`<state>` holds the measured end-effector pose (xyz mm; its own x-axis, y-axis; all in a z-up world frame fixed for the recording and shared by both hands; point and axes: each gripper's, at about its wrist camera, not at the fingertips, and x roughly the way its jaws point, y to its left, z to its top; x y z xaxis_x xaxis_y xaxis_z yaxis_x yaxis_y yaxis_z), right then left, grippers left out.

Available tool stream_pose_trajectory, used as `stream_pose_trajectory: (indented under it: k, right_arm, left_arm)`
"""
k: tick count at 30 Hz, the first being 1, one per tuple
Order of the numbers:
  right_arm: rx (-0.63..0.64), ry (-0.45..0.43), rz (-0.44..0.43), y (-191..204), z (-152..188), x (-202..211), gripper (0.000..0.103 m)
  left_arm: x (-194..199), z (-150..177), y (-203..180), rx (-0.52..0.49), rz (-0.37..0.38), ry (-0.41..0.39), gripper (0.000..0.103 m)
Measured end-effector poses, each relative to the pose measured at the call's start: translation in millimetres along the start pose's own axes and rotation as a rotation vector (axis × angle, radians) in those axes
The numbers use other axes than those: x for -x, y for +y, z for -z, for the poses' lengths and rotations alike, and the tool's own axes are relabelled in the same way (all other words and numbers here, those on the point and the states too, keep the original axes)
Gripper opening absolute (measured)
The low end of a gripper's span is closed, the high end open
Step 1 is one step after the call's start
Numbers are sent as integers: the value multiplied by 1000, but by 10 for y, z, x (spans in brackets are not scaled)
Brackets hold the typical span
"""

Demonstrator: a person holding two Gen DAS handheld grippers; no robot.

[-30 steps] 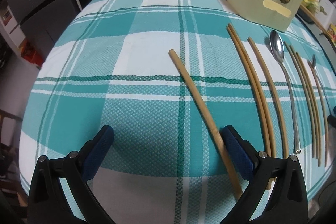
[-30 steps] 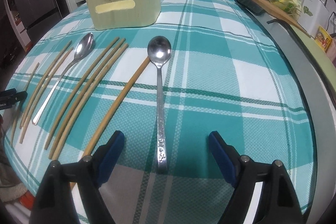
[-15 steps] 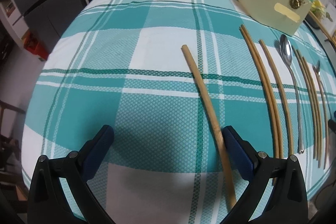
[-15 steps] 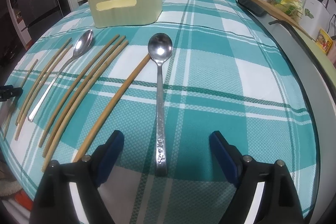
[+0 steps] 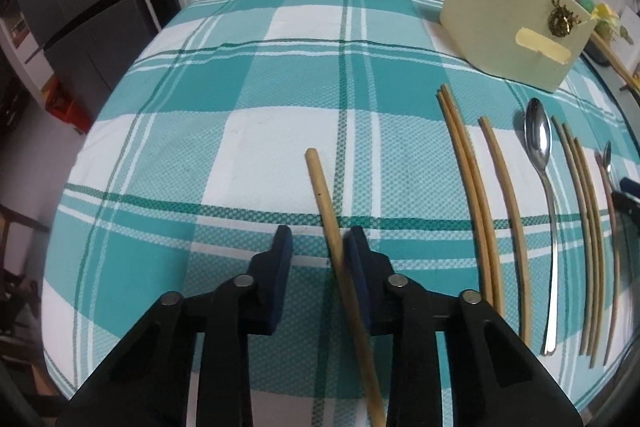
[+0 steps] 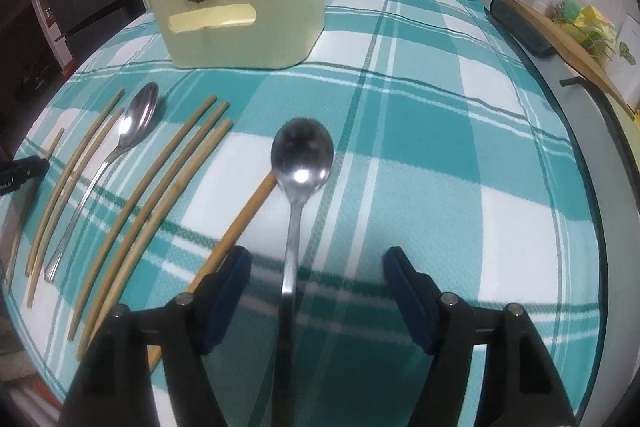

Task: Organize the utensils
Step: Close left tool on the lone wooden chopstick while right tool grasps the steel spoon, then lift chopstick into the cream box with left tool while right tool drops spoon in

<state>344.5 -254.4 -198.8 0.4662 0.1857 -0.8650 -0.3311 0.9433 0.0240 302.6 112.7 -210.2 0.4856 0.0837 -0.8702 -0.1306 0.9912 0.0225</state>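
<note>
The left gripper [image 5: 318, 247] has just been closing, and its jaws now stand narrow around a thick wooden chopstick [image 5: 326, 203] that lies on the teal and white checked tablecloth [image 5: 280, 75]. The right pad [image 5: 356, 259] touches the stick's side, while a gap shows between the stick and the left pad; whether the stick is truly clamped cannot be told. The stick's far end points up the table, away from the camera, and its near end runs under the gripper.

To the right of it, well apart, lie more chopsticks in a row: a close pair [image 5: 468, 179], a single one [image 5: 506, 195], then a steel spoon [image 5: 540, 151] and further thin sticks [image 5: 584, 211] beyond it. A cream utensil box [image 5: 500, 27] with a small brass ornament stands at the far right side of the cloth.

The right gripper [image 6: 316, 279] has also just been closing, yet its jaws stand fairly wide. A large steel spoon [image 6: 302, 155] lies between them, bowl away from the camera, its handle running down the middle of the gap; neither pad touches it. A wooden chopstick [image 6: 244, 219] lies slanted just left of this spoon, its tip touching or nearly touching the bowl, and its lower part passes behind the left pad. In this view the box [image 6: 248, 15] stands at the far left of the cloth, with a pan on a stove behind it
</note>
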Motion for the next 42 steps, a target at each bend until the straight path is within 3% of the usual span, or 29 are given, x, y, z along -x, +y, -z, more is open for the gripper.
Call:
stream_pose_trajectory:
  k: [2,6,8,10,15,29,42]
  right_arm:
    - [-3,-20,-4,-1,-126,-83,70]
    - [-13,-64,-18,28,-285,-183,65]
    - [-9,-80,-13,40,-323,-216,47]
    - [-9,-94,-8,23,-336,-213,36]
    - [-40,-122,-46,-36,-307,-108,36]
    - [-8,-364,-77,284,-135,1124,36]
    - [31,-467,-74,492,-175,1612,36]
  left_arm:
    - [-15,-36,-27,-5,-2,0,9]
    - [-54,-83,-61,-13,-21,-23,7]
    - [-70,-97,-81,-25,-27,-38,6]
    - [-78,-109,-86,-31,-27,-50,5]
    - [10,-120,9,27,53,-75,5]
    - [1134,-158,103,72,193,-339,5]
    - [1579,-183,266,119,286,-435,5]
